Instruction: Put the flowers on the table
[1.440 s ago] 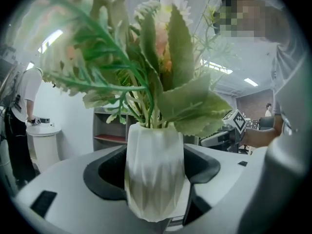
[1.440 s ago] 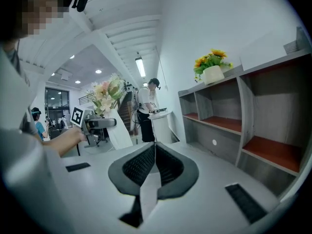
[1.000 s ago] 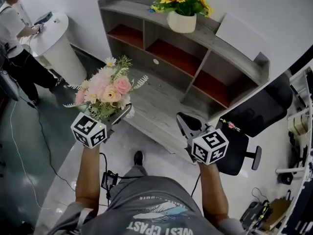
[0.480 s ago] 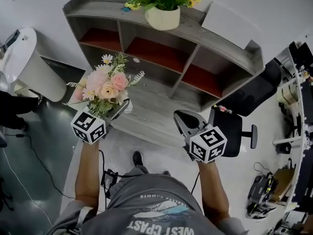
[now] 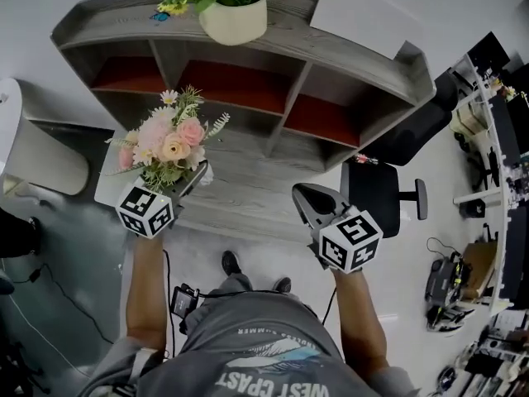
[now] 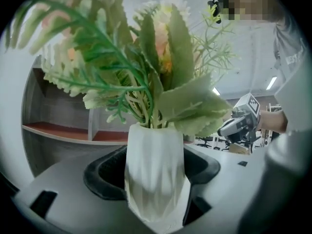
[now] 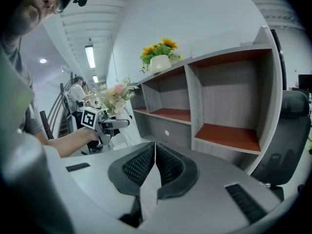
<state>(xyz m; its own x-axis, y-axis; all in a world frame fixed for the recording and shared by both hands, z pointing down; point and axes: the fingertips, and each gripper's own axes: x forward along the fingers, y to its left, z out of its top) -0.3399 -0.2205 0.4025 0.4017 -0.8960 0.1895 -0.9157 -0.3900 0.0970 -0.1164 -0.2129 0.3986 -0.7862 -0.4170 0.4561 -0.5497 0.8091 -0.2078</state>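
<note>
The left tool was clenched on the white vase of pink flowers, upright at centre left of the head view, seemingly above the grey surface, so lowering it level before letting go seemed wise, with the right tool closed on nothing.

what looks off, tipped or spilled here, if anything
Nothing stands out. The vase sits straight in the left hand-held gripper, its flowers intact, and the yellow-flower pot stands upright on the shelf top.

an office: black swivel chair, grey shelf unit, cluttered desks along the right.
</note>
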